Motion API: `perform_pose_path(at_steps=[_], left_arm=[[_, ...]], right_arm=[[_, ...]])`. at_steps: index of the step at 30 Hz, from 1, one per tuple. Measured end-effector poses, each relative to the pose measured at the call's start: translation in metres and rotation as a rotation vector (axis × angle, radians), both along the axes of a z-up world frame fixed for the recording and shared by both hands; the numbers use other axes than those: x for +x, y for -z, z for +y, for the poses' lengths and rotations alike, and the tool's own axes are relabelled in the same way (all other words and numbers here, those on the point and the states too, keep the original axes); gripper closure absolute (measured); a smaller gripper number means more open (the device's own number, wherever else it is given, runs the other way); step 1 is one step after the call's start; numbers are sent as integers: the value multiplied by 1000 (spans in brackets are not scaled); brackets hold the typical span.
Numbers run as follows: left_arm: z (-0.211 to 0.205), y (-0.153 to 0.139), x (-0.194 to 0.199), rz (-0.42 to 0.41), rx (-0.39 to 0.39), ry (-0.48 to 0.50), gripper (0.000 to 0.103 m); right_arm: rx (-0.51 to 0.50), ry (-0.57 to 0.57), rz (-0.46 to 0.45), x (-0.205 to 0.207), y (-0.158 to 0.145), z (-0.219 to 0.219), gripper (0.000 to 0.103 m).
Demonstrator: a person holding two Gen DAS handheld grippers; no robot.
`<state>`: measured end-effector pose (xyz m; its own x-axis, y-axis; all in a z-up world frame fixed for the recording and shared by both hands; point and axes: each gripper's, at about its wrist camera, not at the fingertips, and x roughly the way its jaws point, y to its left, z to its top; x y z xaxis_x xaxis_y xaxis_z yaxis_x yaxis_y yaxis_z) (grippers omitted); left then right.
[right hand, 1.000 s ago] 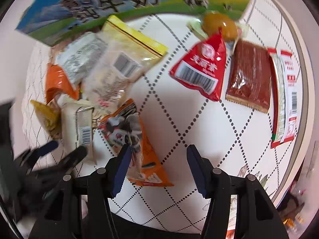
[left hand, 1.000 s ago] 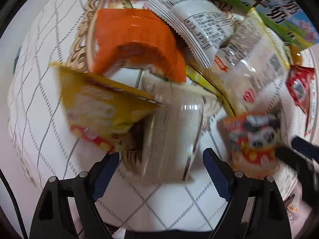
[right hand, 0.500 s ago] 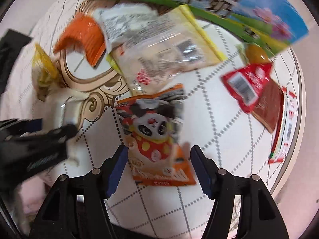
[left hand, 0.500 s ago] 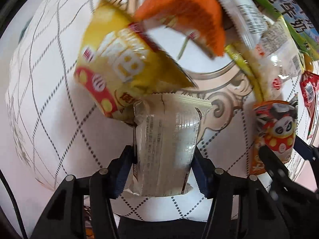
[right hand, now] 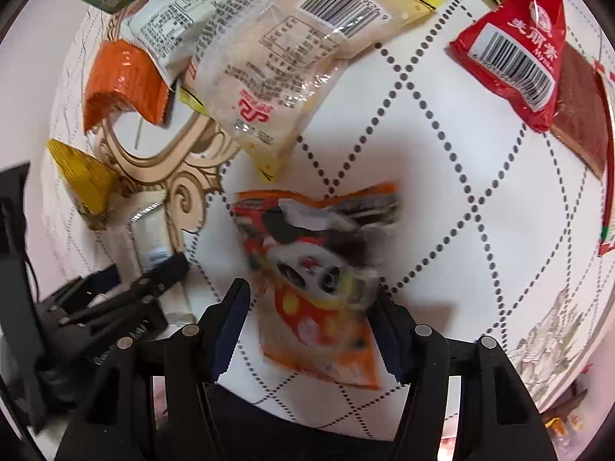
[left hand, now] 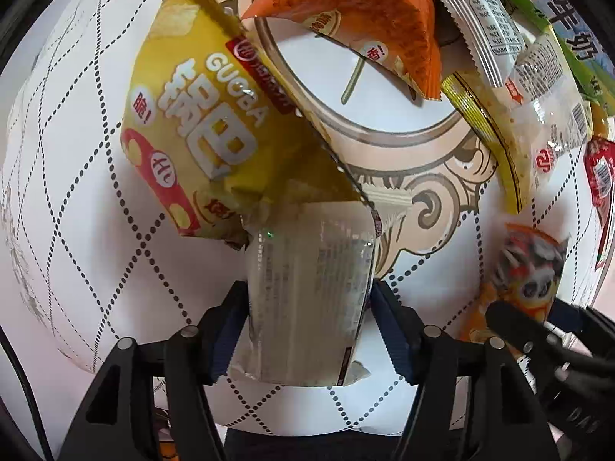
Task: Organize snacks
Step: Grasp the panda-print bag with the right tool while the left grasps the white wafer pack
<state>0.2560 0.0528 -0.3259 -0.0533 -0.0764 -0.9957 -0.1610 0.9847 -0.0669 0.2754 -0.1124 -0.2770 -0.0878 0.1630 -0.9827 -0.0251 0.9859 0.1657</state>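
The white quilted tablecloth (left hand: 96, 230) is strewn with snacks. A second ago both grippers were open; now my left gripper (left hand: 307, 326) clamps the pale packet (left hand: 307, 299) at lower centre, my right gripper (right hand: 313, 322) the panda bag (right hand: 319, 280), both ready to move.

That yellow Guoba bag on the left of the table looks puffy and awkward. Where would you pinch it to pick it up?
I'd pinch the flat crimped seam at the top of the yellow Guoba bag, near its zigzag edge, coming from the far, open side. The middle looks puffed and would probably slip. Its lower end overlaps the pale packet that the left gripper holds, so that end is crowded.
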Motion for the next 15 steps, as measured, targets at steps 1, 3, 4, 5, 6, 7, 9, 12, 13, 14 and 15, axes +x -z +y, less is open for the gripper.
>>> perform_pose_path(at_steps=[1,3,4,5,6,7,9,12,13,14,15], left_arm=[[0,-1,0,0,-1,-5,40],[0,-2,0,-5,-3,-11,40],[1,-3,-1,-9,-1,-14,44],[6,-4,-2,-14,4,-15,44],[6,-7,-5,-22,4,-17,44],[6,-10,-7,-26,8,-18,44],[4,-16,-14,-30,20,-21,44],[-2,-20,-23,-30,35,-16,45],[-3,-23,-25,-31,39,-12,45],[-2,-25,-27,-31,42,-10,45],[-4,-27,-28,-34,46,-5,45]], right_arm=[[-9,-5,-5,2,6,-3,34],[-19,-5,-16,-10,8,5,29],[-30,-10,-23,-14,7,9,29],[-37,-11,-26,-19,8,17,29],[-43,-7,-26,-31,10,25,29],[-48,4,-24,-33,14,38,29],[-67,17,-33,-40,23,44,29],[-112,21,-84,-54,29,43,30],[-127,17,-103,-51,37,46,34],[-147,11,-116,-52,43,49,38],[-153,6,-130,-57,45,50,39]])
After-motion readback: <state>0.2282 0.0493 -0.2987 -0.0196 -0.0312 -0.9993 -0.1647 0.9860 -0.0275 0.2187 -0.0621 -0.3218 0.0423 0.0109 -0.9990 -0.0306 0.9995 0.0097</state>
